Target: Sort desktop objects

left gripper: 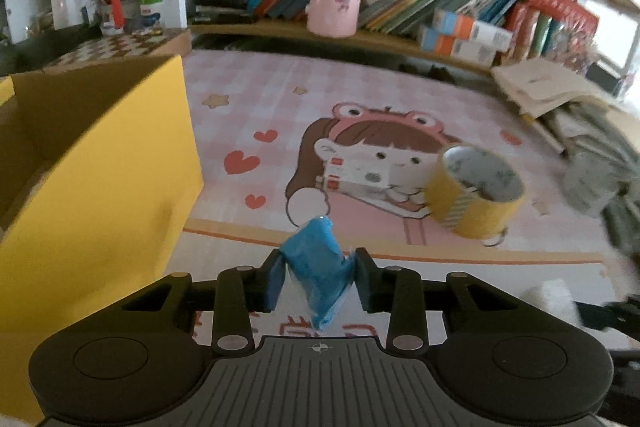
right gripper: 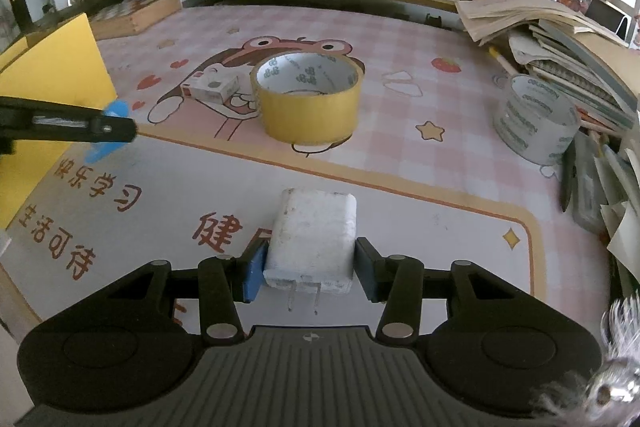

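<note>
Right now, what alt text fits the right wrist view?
The right claw grips a white charger, prongs toward the camera, above a cartoon desk mat. Beyond it stand a yellow tape roll and a clear tape roll; at far left the left claw holds something blue beside a yellow box.

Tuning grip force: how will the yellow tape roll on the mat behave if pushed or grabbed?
The yellow tape roll sits flat on its end on the mat, so a push probably slides it rather than rolling. Its hollow ring looks stiff, likely light. The glossy outer band may be slippery for the pads.
</note>
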Tool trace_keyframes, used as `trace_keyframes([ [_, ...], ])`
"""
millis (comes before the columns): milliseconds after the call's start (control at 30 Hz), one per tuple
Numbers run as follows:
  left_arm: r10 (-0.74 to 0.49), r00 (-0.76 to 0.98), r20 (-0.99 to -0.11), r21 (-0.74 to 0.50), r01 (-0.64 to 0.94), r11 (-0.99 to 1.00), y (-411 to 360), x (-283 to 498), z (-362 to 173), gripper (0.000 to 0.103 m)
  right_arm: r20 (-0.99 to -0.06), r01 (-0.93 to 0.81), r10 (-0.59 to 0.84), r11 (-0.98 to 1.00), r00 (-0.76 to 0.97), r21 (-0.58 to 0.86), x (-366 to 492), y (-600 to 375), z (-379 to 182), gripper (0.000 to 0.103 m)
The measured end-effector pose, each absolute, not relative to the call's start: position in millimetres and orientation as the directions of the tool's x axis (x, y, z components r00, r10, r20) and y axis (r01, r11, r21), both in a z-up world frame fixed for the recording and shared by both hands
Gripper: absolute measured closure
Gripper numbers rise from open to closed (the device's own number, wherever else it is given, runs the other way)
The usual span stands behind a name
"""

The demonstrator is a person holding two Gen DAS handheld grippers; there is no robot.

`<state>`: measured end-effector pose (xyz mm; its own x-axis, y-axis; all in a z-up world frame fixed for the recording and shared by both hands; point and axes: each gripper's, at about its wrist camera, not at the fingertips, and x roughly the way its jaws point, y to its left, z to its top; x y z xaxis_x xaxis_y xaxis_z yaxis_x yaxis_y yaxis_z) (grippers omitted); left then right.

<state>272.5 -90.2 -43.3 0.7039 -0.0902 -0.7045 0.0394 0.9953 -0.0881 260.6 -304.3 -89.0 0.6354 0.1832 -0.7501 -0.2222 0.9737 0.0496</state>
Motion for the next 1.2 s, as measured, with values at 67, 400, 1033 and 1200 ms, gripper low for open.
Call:
trace_keyframes([
  [67, -0.112, 0.709, -0.697, -0.105, 0.053, 0.993, -88.9, 263.0, -36.8, 0.068, -0.75, -0.223, 0.178, 0.974, 0.637, 0.042, 262.3, -302.7, -89.5, 0.06],
  [400, -0.188, 0.734, -0.652, -0.138, 0.129, 0.982, -83.6, 223.5, -7.7, 0.069, -0.727, -0.211, 0.188, 0.976, 0.661, 0.061, 254.9, -300.3, -76.3, 0.062],
  [1033, -0.305, 0.757, -0.578, -0.215, 0.219, 0.952, -54.1, 167.4, 17.6, 0.069, -0.647, -0.185, 0.233, 0.972, 0.726, 0.141, 188.8, -266.8, -20.1, 0.062],
  [1200, -0.332, 0.758, -0.561, -0.224, 0.248, 0.943, -38.5, 146.4, 19.9, 0.07, -0.637, -0.191, 0.221, 0.975, 0.738, 0.117, 163.8, -244.2, -14.0, 0.062],
])
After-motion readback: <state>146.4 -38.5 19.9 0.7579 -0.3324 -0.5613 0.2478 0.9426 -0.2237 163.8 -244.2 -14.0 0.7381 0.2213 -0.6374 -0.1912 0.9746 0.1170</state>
